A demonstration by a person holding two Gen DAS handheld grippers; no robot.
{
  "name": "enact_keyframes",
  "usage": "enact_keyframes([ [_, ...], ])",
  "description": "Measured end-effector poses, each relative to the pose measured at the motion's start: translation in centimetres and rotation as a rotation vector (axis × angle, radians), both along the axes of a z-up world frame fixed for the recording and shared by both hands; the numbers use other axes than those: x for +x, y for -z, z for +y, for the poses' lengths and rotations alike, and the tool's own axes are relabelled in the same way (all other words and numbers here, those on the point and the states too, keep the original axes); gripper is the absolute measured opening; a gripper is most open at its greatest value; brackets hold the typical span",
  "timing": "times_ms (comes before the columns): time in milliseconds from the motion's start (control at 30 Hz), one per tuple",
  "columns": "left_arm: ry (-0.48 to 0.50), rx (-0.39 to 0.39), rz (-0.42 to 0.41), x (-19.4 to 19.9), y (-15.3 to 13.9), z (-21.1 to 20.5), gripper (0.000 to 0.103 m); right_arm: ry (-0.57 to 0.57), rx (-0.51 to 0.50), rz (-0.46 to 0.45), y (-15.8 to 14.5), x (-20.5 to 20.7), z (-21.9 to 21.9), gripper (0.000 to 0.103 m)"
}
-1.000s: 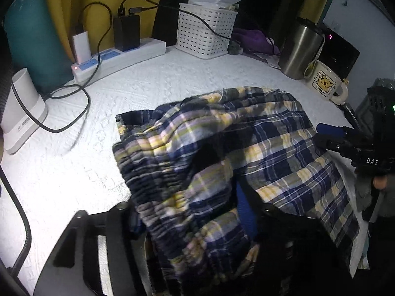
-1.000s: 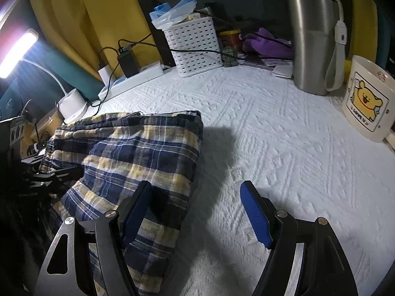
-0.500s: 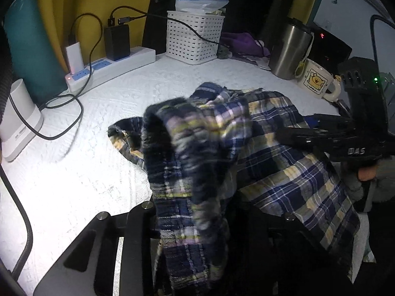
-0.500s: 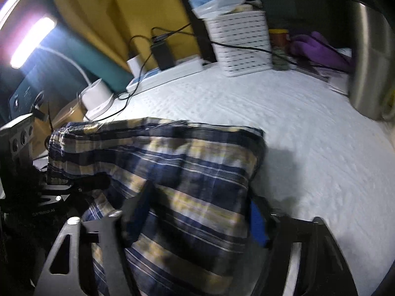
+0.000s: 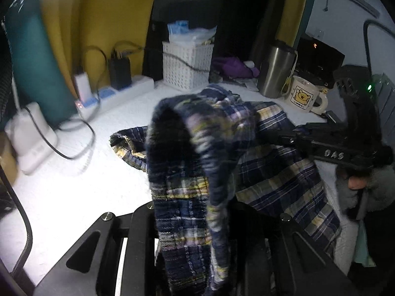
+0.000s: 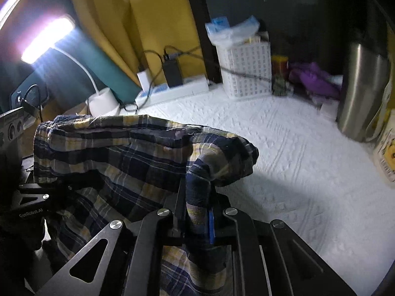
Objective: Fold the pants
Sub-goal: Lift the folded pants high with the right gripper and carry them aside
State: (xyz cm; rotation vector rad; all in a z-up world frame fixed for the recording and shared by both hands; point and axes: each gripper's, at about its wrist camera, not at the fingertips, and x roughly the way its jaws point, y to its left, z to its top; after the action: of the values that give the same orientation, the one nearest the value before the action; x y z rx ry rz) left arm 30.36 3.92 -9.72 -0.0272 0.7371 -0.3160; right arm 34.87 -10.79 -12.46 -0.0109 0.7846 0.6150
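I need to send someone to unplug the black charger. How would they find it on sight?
Start at the white lattice storage basket at the back of the white textured table. Left of it lies a white power strip against the yellow curtain. The black charger block stands upright in it, the only dark plug, beside a smaller white one.

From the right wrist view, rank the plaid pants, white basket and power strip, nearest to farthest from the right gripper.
1. plaid pants: pinched in the right gripper, bottom centre.
2. white basket: far edge, right of centre.
3. power strip: far edge, left of the basket; about as far, too close to call.
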Motion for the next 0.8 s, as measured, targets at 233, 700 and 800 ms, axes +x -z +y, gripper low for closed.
enact_keyframes([
  [233, -0.018, 0.034, -0.116, -3.3, -3.3, -0.5, 0.022, 0.001, 0.011, -0.094, -4.0, -3.0, -0.6, 0.013],
  [700, -0.051, 0.046, -0.262, -10.4, -8.9, -0.6, 0.022, -0.019, 0.056, -0.267, -10.6, -9.9, -1.7, 0.013],
  [800, -0.063, 0.057, -0.3, -12.1, -9.9, -0.4, 0.022, -0.025, 0.068, -0.307, -12.0, -11.4, -1.9, 0.013],
])
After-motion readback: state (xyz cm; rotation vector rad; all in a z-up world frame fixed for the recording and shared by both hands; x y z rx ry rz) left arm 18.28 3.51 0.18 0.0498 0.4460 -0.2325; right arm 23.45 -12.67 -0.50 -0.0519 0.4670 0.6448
